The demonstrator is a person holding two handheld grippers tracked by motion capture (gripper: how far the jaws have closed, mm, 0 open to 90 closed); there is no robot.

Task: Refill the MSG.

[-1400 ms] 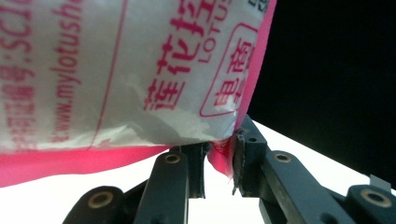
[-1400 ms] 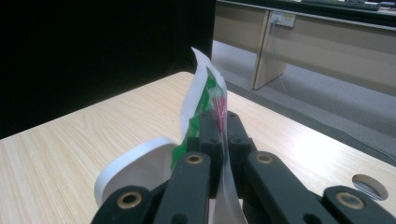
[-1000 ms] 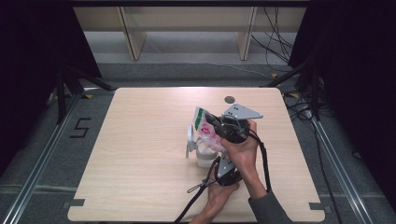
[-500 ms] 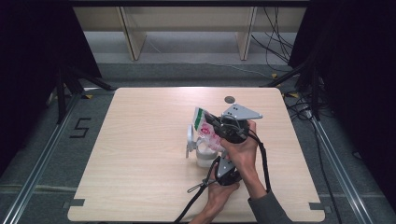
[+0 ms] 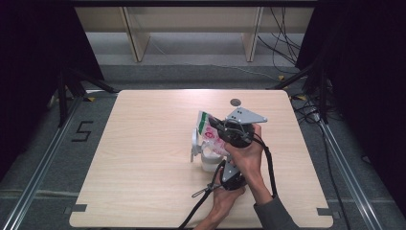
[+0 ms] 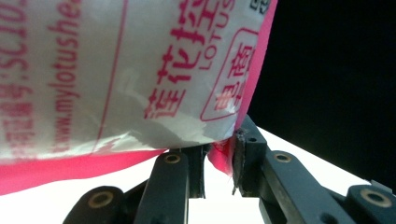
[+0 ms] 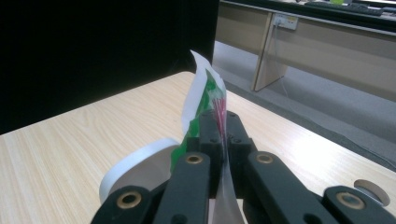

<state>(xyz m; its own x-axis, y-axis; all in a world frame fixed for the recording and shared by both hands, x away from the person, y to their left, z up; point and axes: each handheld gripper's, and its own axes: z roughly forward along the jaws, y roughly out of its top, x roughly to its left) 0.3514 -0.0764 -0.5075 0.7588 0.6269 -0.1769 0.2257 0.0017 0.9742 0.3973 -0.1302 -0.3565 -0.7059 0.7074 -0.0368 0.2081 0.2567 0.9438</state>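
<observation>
From above, two hands are holding a bag (image 5: pixel 209 132) over a white cup (image 5: pixel 209 160) in the middle of the table (image 5: pixel 143 143).

The left gripper (image 6: pixel 218 161) is pinching the bag's pink corner (red writing on it).

The right gripper (image 7: pixel 222 135) is squeezing the bag's thin edge tight, cup (image 7: pixel 140 170) just below.
</observation>
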